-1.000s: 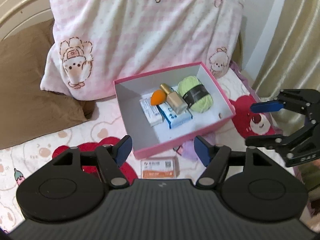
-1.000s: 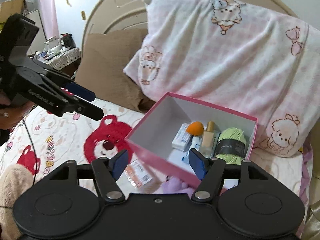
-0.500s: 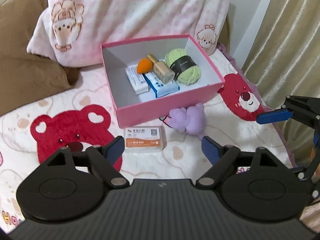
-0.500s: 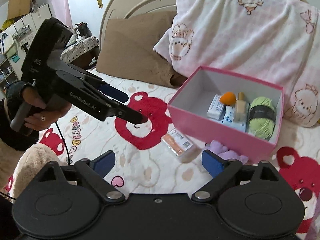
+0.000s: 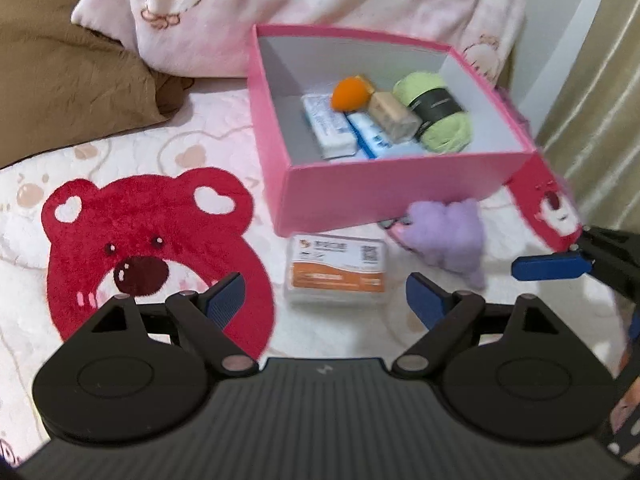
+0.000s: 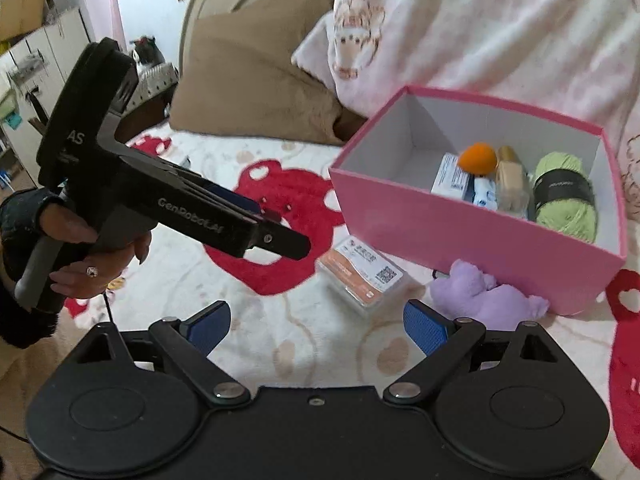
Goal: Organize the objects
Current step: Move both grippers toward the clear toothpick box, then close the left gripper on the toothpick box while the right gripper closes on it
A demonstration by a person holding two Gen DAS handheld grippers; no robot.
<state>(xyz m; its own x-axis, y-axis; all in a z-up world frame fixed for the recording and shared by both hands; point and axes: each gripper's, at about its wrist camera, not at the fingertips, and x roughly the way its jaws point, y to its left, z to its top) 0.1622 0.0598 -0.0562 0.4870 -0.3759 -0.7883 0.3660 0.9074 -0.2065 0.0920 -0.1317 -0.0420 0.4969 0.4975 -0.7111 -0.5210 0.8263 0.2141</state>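
An open pink box (image 5: 384,196) stands on the bed and holds a green yarn ball (image 5: 440,116), an orange sponge (image 5: 350,94), a beige bottle (image 5: 392,114) and small white-blue packs (image 5: 328,128). In front of it lie a clear card box with an orange label (image 5: 336,270) and a purple plush (image 5: 448,236). My left gripper (image 5: 326,300) hangs open just short of the card box, nothing between its pads. My right gripper (image 6: 318,324) is open too, with the card box (image 6: 364,276) and plush (image 6: 484,296) just ahead of it.
A pink-white pillow (image 5: 320,4) and a brown pillow (image 5: 68,72) lie behind the box. A beige curtain (image 5: 600,100) hangs at the right. The bedspread shows a red bear print (image 5: 152,240). A hand (image 6: 80,256) holds the left gripper's handle; cupboards (image 6: 36,52) stand far left.
Both grippers have come down toward the bed and their jaws have widened. The card box and purple plush, earlier partly hidden, now lie close in front of the fingers.
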